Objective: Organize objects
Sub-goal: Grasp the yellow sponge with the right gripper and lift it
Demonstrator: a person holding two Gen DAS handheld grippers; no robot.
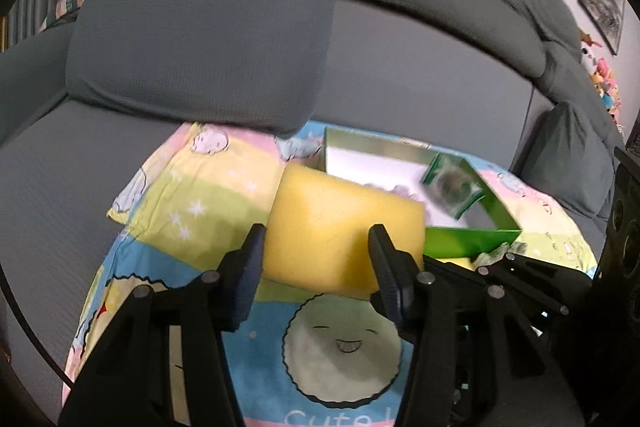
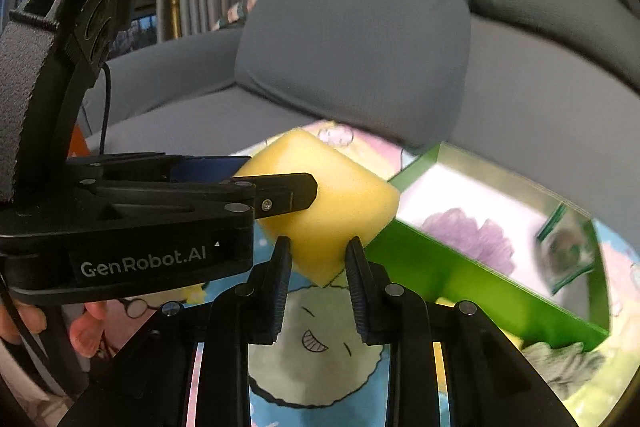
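Observation:
A yellow sponge [image 1: 340, 227] hangs over the cartoon blanket [image 1: 192, 195], held up by both grippers. My left gripper [image 1: 320, 255] is shut on it, a pad pressing each side. In the right wrist view my right gripper [image 2: 319, 267] pinches the lower corner of the sponge [image 2: 332, 211], while the left gripper's fingers [image 2: 288, 193] reach in from the left across the sponge. Behind and to the right lies an open green box [image 1: 472, 241] with a white floor. A green packet [image 1: 452, 187] sits in the box, blurred.
The blanket covers the seat of a grey sofa [image 1: 400, 67], with a big grey back cushion [image 1: 200, 39] just behind it. A small grey pillow [image 1: 560, 163] lies at the right. A person's hand [image 2: 86, 331] shows at the lower left. Framed pictures [image 1: 600, 3] hang on the wall.

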